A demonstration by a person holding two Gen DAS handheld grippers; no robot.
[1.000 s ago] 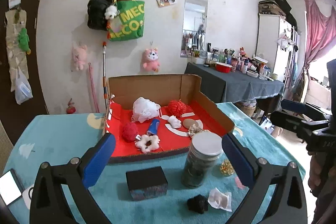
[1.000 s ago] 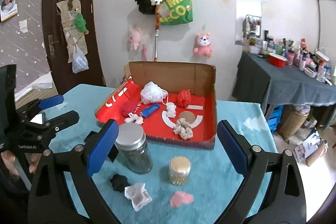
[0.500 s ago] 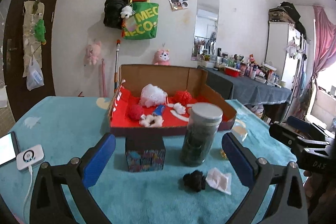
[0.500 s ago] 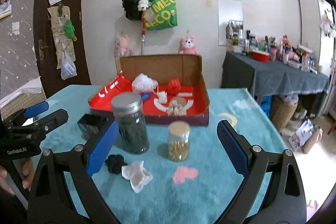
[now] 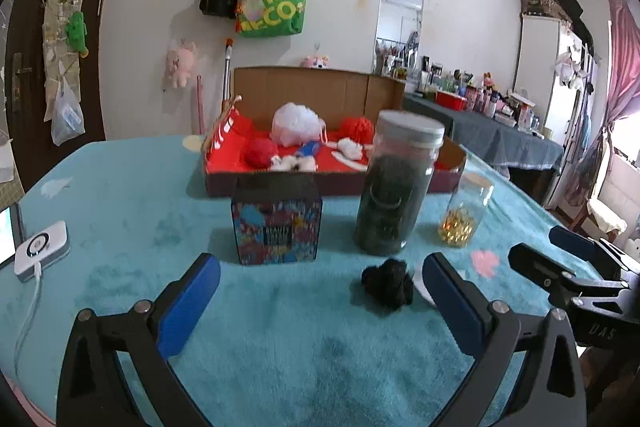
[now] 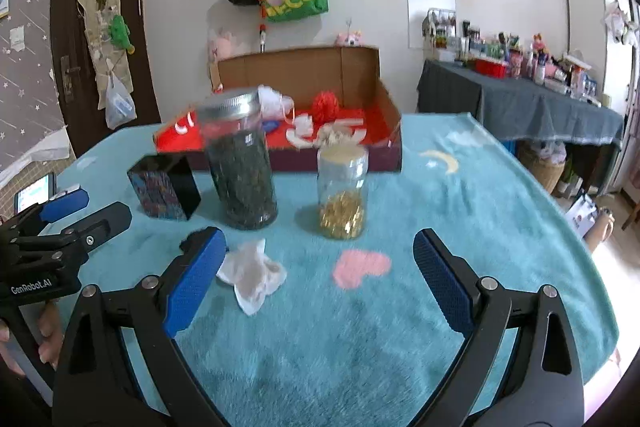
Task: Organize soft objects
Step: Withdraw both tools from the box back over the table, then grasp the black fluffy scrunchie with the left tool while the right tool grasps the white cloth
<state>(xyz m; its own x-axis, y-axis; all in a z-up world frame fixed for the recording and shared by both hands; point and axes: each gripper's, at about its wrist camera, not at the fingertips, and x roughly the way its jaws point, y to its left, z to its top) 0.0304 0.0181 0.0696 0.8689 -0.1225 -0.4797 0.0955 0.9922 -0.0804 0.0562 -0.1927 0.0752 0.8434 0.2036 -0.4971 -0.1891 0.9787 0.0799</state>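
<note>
Hovering low over teal tablecloth: left gripper and right gripper, fingers spread, empty. Black soft clump and white crumpled cloth lie just before dark jar; cardboard box behind jar.

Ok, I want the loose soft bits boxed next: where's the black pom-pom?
In the left wrist view, the black pom-pom lies on the teal cloth, right of centre, just before the dark jar.

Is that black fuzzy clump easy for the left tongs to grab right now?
Probably yes. The left tongs are open, and the black fuzzy clump lies just ahead on bare cloth, nothing between.
</note>
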